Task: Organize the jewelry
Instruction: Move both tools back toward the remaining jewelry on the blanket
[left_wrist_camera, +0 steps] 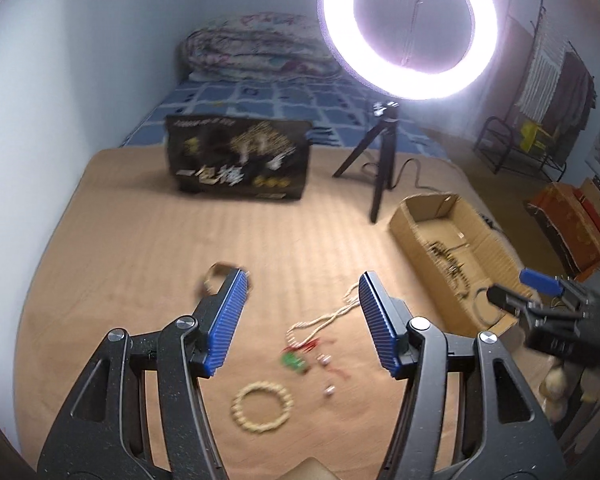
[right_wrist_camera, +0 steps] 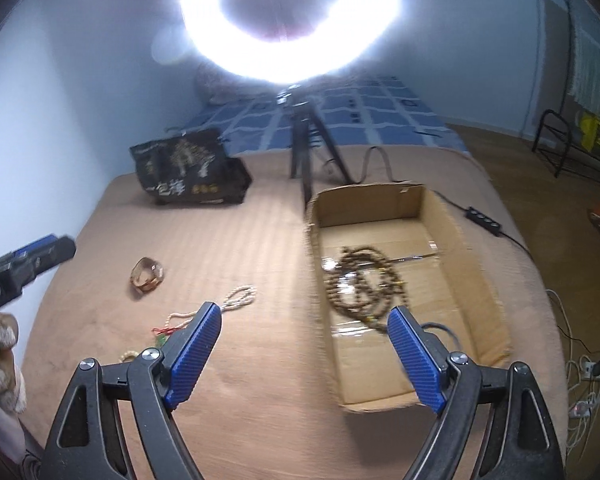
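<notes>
My left gripper (left_wrist_camera: pixel 302 284) is open and empty above the tan bedspread. Below it lie a cream bead bracelet (left_wrist_camera: pixel 261 407), a pale twisted necklace (left_wrist_camera: pixel 325 317) with a green and red charm (left_wrist_camera: pixel 295 361), and a gold bangle (left_wrist_camera: pixel 216 276) partly behind the left finger. My right gripper (right_wrist_camera: pixel 305 320) is open and empty over the near left wall of the cardboard box (right_wrist_camera: pixel 474 280). A dark bead necklace (right_wrist_camera: pixel 362 280) lies in the box. The bangle (right_wrist_camera: pixel 147 274) and pale necklace (right_wrist_camera: pixel 236 298) lie left of the box. The right gripper (left_wrist_camera: pixel 516 292) also shows in the left wrist view by the box (left_wrist_camera: pixel 416 240).
A ring light on a black tripod (left_wrist_camera: pixel 382 160) stands behind the box, its cable and switch (right_wrist_camera: pixel 483 216) trailing right. A black printed bag (left_wrist_camera: pixel 238 158) stands at the back. A wall runs along the left. The bed's right edge drops to a floor with cables (right_wrist_camera: pixel 588 372).
</notes>
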